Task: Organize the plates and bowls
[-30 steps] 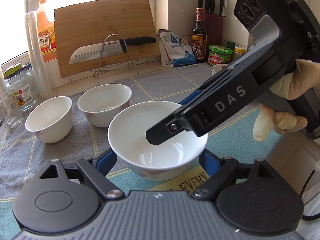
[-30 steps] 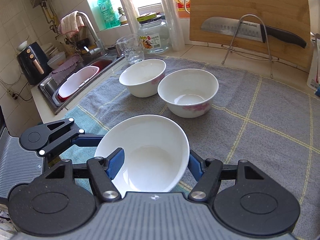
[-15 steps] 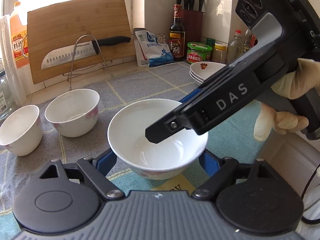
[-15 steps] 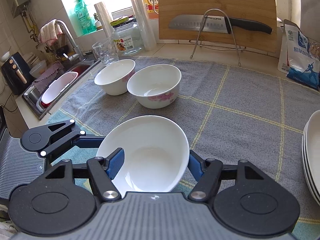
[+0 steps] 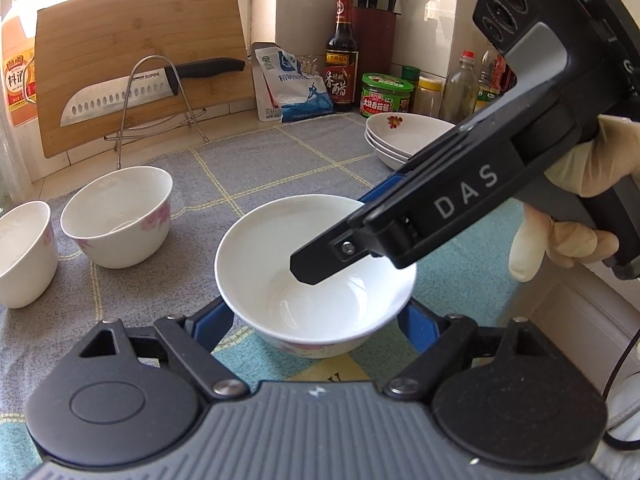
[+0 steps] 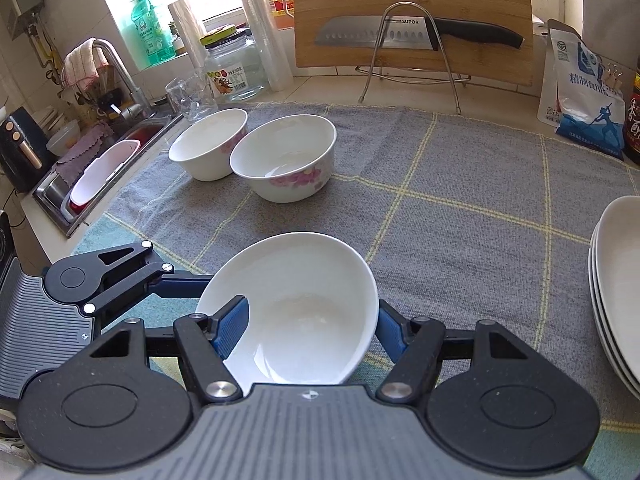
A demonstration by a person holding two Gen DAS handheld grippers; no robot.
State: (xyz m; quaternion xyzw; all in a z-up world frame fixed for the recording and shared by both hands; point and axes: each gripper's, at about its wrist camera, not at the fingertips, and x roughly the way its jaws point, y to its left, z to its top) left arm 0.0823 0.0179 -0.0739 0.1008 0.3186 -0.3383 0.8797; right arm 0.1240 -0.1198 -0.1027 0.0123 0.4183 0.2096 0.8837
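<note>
A white bowl with pink flowers [image 5: 280,264] is held above the cloth by both grippers. My left gripper [image 5: 316,320] has its fingers on the bowl's two outer sides. My right gripper [image 6: 312,320] clamps the bowl's rim [image 6: 288,312], one blue pad [image 6: 230,326] inside and the other finger outside. The right gripper's body [image 5: 460,196] reaches over the bowl in the left wrist view. Two more flowered bowls [image 6: 284,160] [image 6: 208,144] stand together on the grey cloth at the far left. A stack of white plates [image 6: 616,280] lies at the right.
A cutting board [image 6: 412,12] with a knife on a wire stand [image 6: 400,34] leans at the back. A salt bag [image 6: 584,96], sauce bottle [image 5: 341,56] and jars [image 5: 386,94] stand at the back right. A sink [image 6: 104,168], glass [image 6: 188,94] and jar [image 6: 234,66] are at the left.
Both grippers have carried the bowl to the right, away from the two bowls; the plate stack has come into view. The grip on the bowl is unchanged.
</note>
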